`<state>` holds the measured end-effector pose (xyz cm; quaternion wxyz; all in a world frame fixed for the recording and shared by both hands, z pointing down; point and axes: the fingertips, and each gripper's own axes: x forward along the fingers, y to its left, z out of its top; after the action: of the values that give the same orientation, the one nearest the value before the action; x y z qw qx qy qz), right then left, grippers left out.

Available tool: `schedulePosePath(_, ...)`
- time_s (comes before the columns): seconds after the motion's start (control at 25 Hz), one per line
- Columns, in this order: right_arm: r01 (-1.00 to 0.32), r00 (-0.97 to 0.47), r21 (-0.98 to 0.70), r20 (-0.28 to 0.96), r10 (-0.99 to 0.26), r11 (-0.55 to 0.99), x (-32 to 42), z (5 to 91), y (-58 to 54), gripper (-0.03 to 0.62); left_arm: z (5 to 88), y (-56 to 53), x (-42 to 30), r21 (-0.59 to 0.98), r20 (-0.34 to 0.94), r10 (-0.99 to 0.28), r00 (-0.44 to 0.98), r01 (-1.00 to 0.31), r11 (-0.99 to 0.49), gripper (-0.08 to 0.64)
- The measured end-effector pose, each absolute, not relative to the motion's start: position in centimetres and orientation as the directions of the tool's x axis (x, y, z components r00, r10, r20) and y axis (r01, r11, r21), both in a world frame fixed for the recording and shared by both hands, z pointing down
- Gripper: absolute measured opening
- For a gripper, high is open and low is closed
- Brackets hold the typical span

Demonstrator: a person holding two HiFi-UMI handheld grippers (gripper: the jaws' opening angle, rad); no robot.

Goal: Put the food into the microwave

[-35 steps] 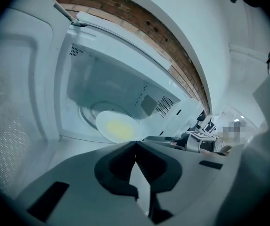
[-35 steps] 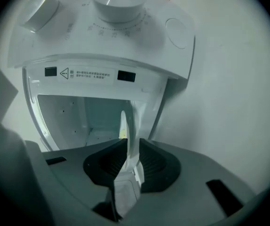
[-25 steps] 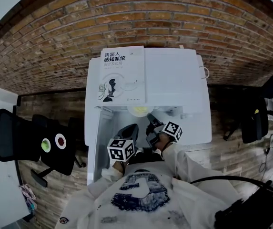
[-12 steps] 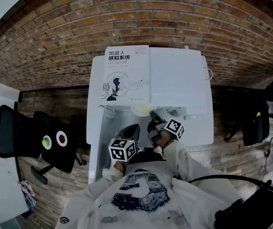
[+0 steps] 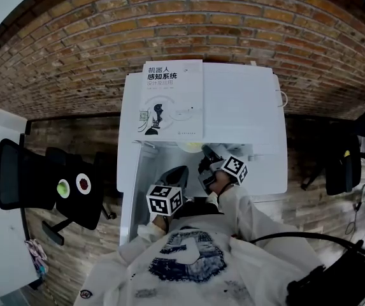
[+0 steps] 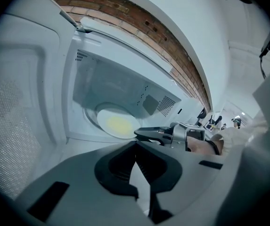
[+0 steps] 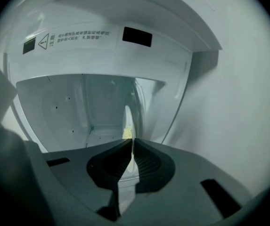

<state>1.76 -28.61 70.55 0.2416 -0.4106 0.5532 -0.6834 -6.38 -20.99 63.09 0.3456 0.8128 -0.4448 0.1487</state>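
Now | right gripper (image 5: 203,157) had moved deeper, clamped on plate (image 6: 104,119) rim | food (image 6: 119,125) sat inside microwave (image 5: 246,107), frame centre | left gripper (image 5: 179,171) closed, empty, lower centre | placement judged nearly done; release next

Well left of left tongs (image 5: 181,169), black office chairs (image 5: 23,180); well right of right tongs (image 5: 206,153), another dark chair (image 5: 340,164); beyond, red brick wall (image 5: 195,18).

Microwave (image 5: 239,107) white. Plate (image 6: 101,118) white; food (image 6: 118,125) yellow. Book (image 5: 172,101) white, black print. Wall (image 5: 201,18) red-brown brick. Left gripper (image 5: 181,168), right gripper (image 5: 203,152): cubes black-and-white squares. Chair (image 5: 32,183) black.
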Motion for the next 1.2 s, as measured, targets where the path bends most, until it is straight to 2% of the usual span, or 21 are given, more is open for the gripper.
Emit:
schedulePosePath(0.8,-0.150,-0.537,-0.953,0.301,-0.788,-0.262,1.97,70.31,-29.36,0.028,63.40,-20.92,-6.05,0.439,0.557,-0.598,0.576,-0.816,-0.377,0.008)
schedulePosePath(0.92,-0.169,-0.532,-0.950,0.311,-0.788,-0.261,2.18,70.16,-29.43,0.041,63.33,-20.77,-5.89,0.439,0.556,-0.597,0.578,-0.814,-0.379,0.008)
schedulePosePath(1.08,-0.179,-0.530,-0.945,0.328,-0.782,-0.275,2.22,70.26,-29.16,0.097,63.26,-20.49,-5.77,0.436,0.555,-0.596,0.580,-0.813,-0.385,0.008)
schedulePosePath(1.2,-0.176,-0.535,-0.948,0.319,-0.782,-0.267,2.25,69.97,-28.92,0.100,63.06,-20.31,-5.65,0.435,0.552,-0.598,0.582,-0.812,-0.389,0.008)
